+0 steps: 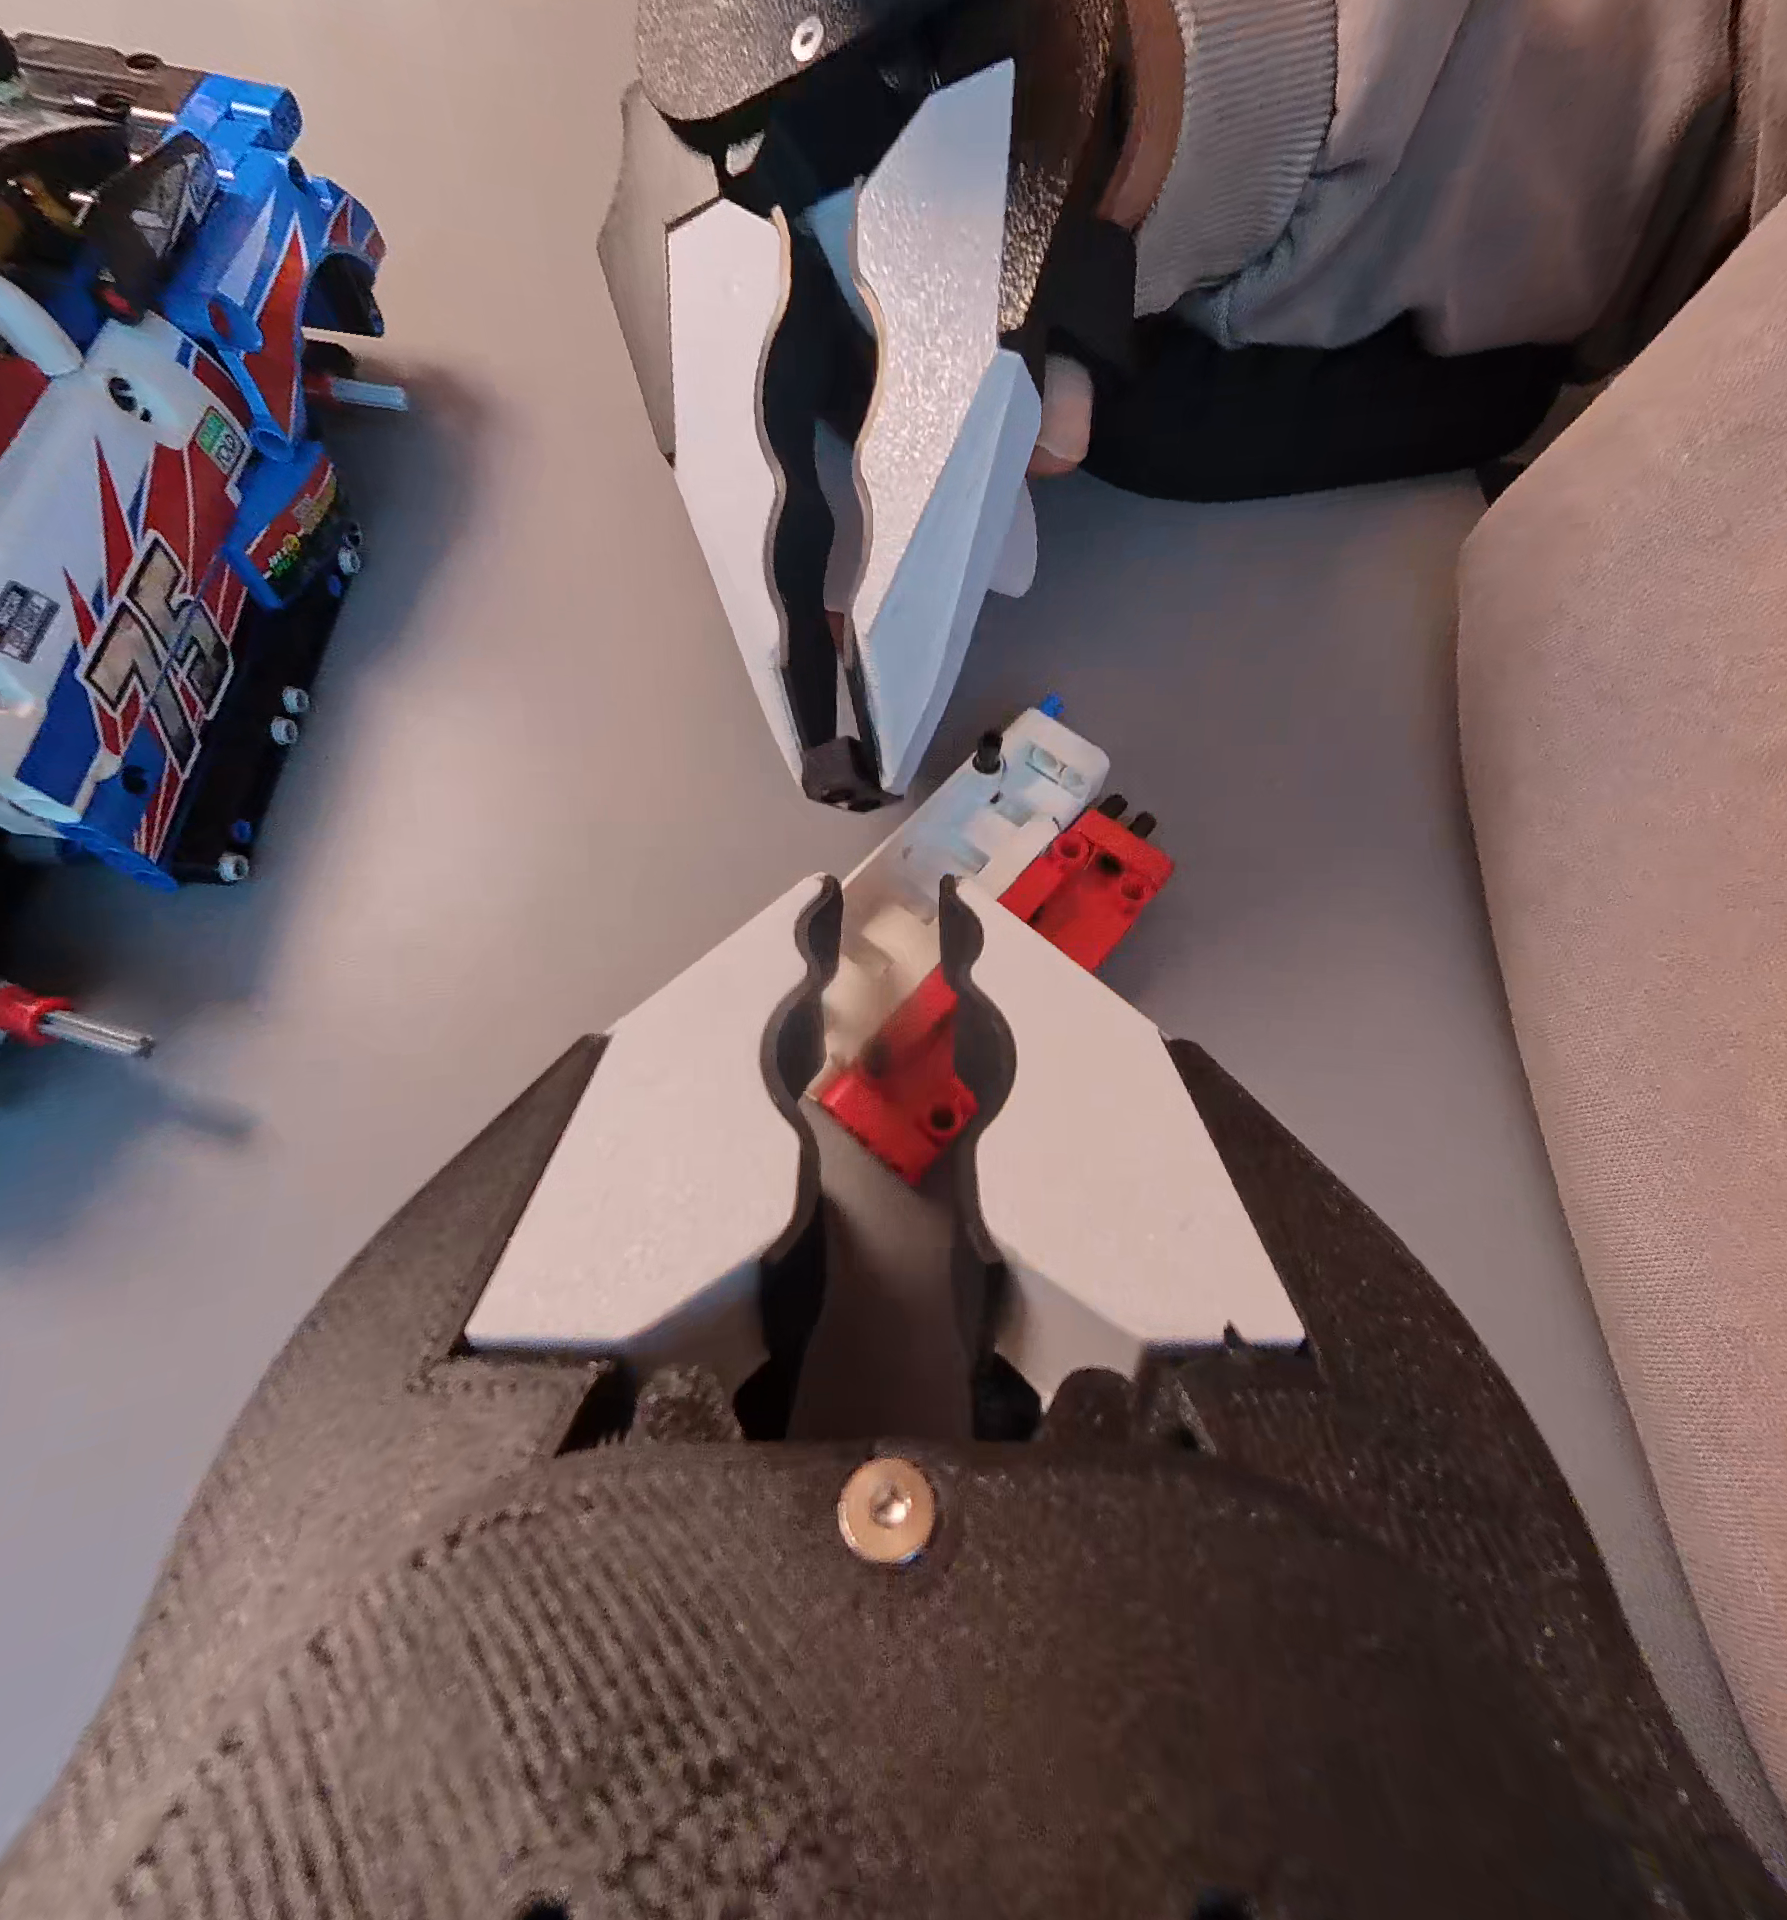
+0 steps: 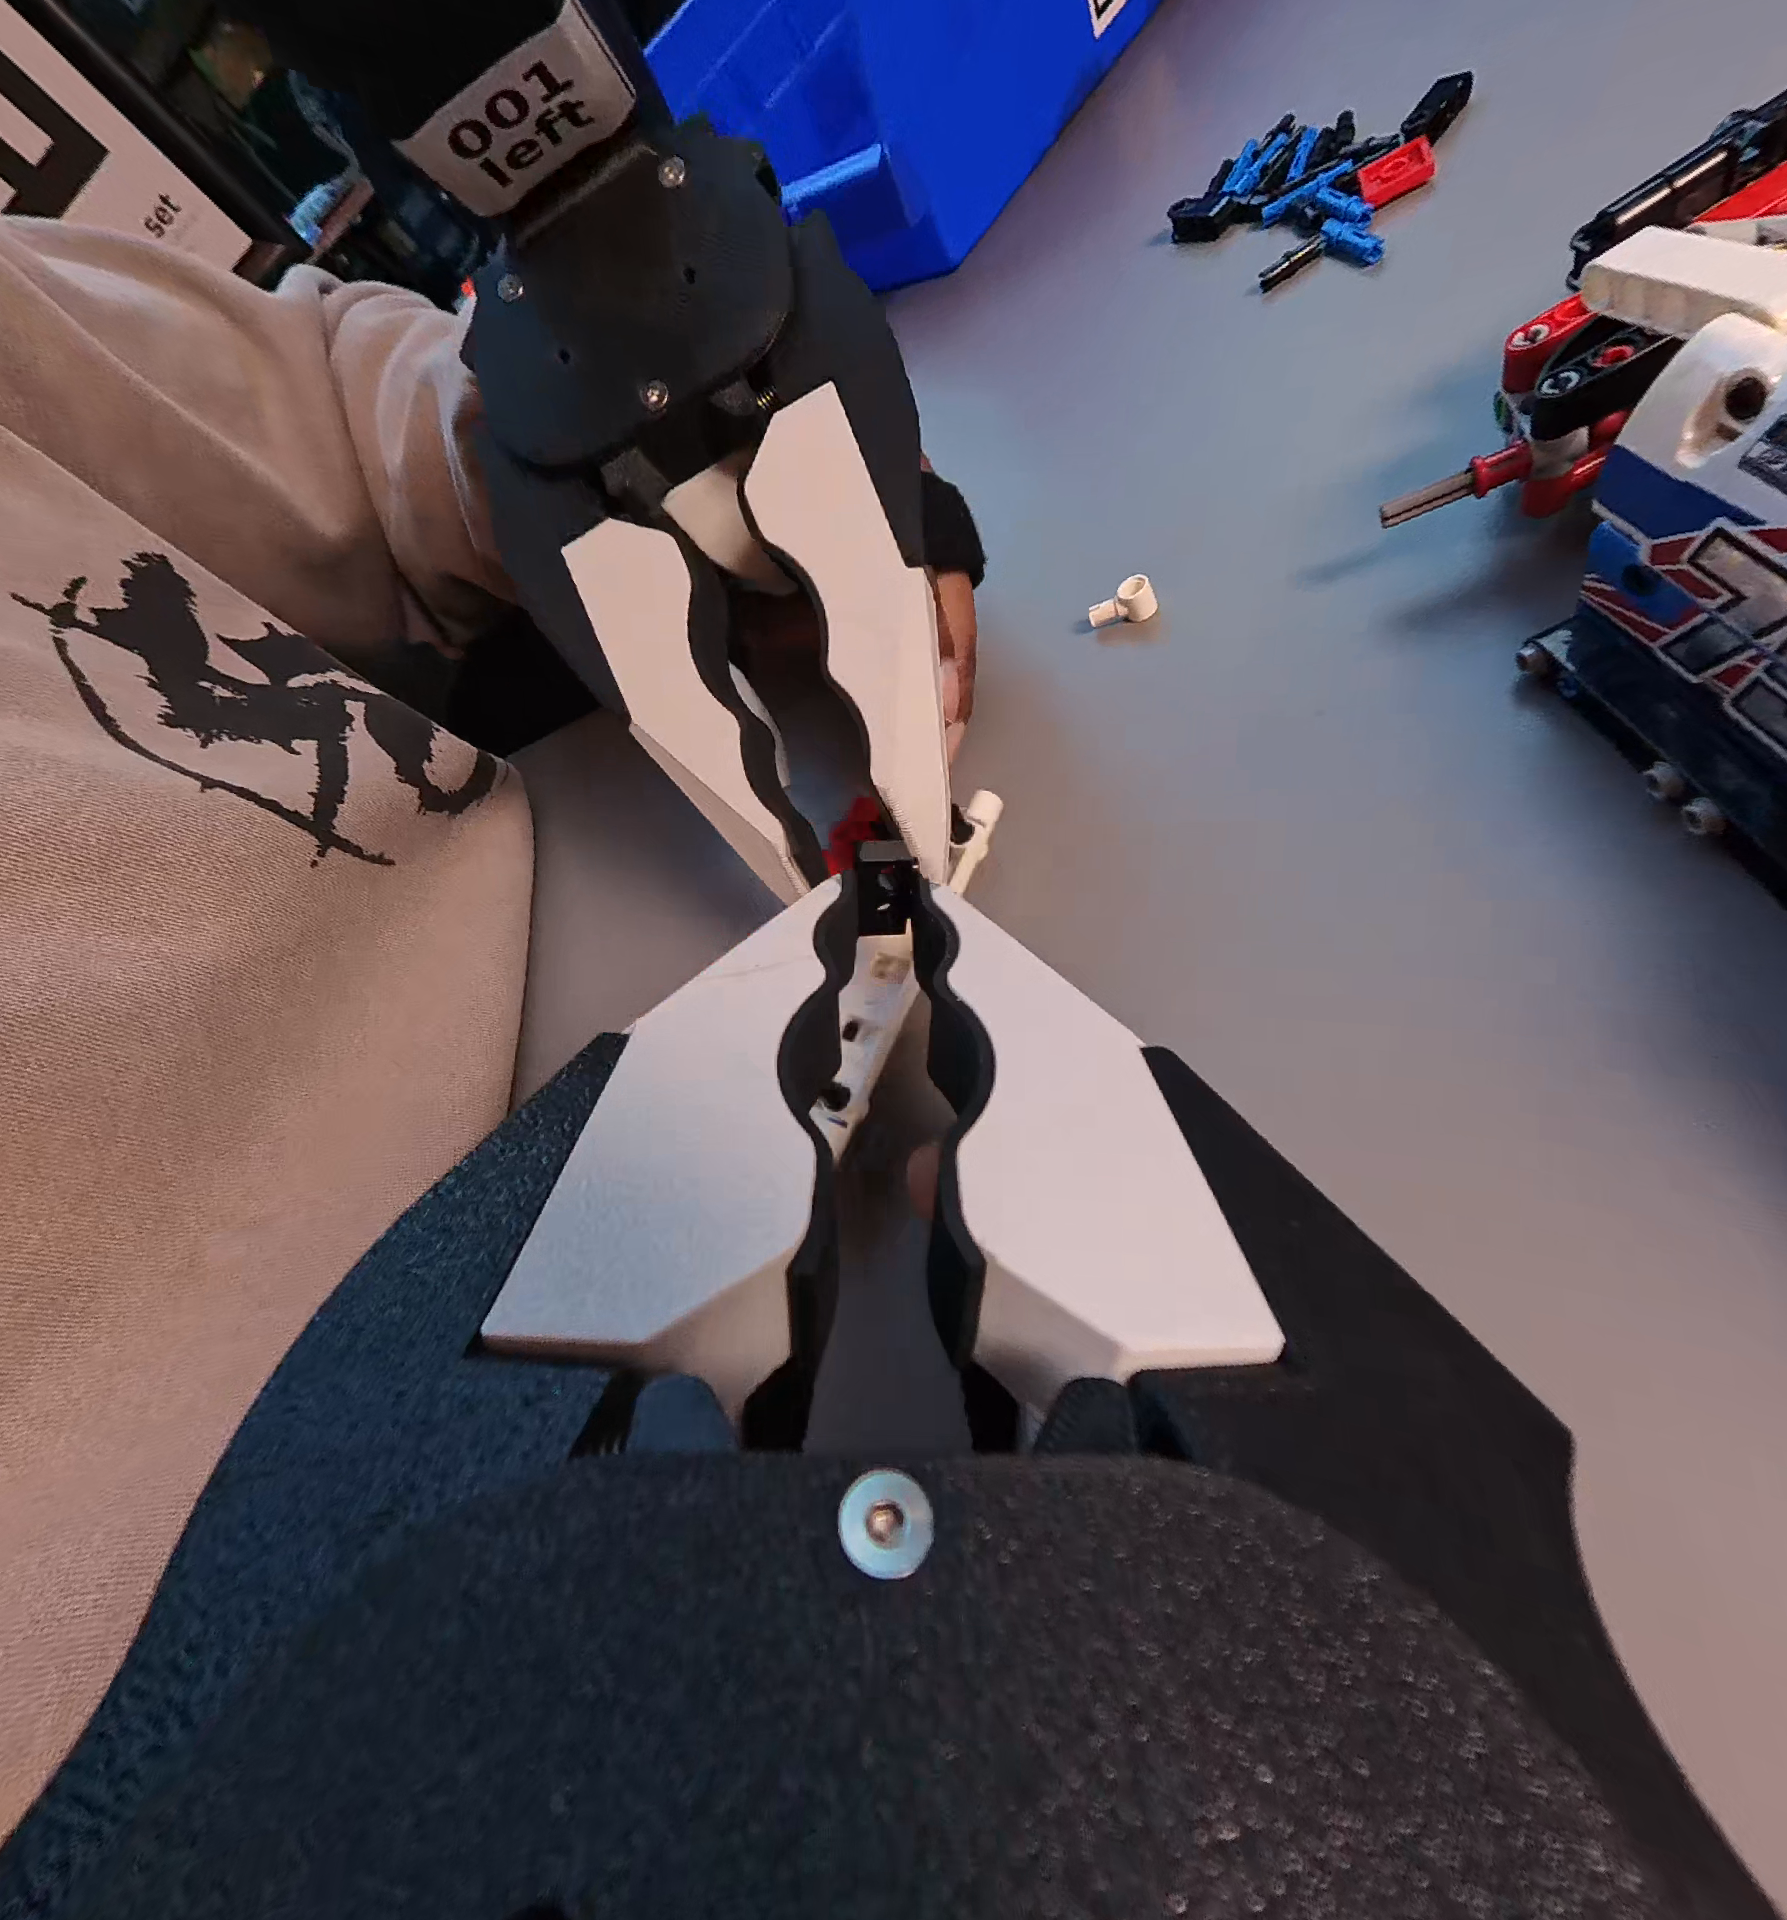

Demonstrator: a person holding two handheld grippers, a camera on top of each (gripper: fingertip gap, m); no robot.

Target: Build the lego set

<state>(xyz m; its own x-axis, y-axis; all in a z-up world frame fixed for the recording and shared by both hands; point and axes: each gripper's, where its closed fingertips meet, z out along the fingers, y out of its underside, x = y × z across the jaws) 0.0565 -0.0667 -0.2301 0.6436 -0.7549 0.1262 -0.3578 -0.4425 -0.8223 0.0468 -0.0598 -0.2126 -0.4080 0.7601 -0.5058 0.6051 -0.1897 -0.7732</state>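
Claws [image 1: 887, 896] [image 2: 884, 909], two, on one subassembly [image 1: 1014, 821].

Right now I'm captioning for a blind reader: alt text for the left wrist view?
The left gripper grips a red-and-white lego subassembly on the grey table; the right gripper holds a small black piece above it. A lego race car sits left.

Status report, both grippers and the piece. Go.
Left gripper shut on white-and-red lego piece. Right gripper shut on small black part, at the piece's end. Nothing between them; car off aside.
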